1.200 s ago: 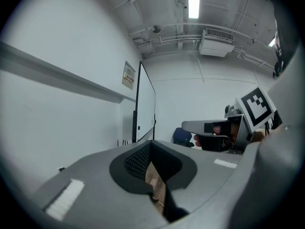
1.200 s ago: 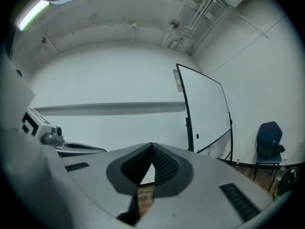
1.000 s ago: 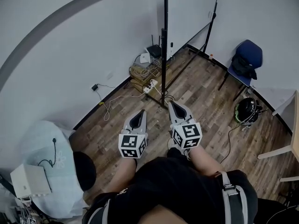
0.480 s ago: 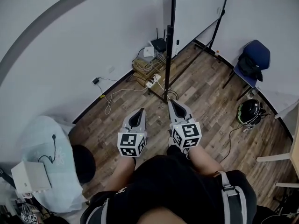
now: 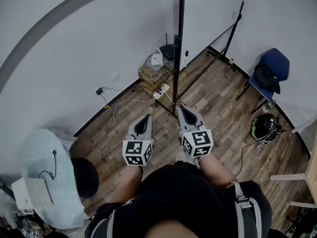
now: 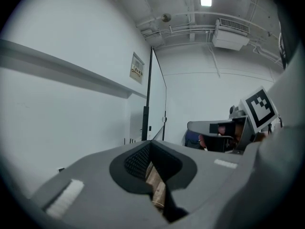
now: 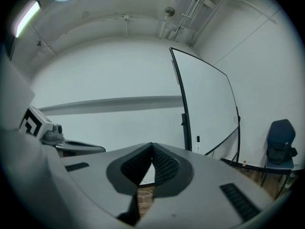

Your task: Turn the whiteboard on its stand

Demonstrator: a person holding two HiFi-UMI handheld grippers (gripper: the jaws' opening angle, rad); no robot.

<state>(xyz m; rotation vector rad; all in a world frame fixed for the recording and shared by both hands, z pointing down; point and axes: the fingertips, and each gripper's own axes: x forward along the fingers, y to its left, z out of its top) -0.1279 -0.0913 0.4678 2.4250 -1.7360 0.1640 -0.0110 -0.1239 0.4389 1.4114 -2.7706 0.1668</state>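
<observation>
My left tool and right tool are grey, with black ribbed pads. Each carries a marker cube patterned in black-and-white squares. The floor is brown wood planking in mixed tones. At twelve o'clock the stand is black, and the whiteboard is white inside a thin black frame. The wall is white, crossed by a grey band. At two o'clock the chair is blue. At eight o'clock a cover is pale blue. My clothing is black.
</observation>
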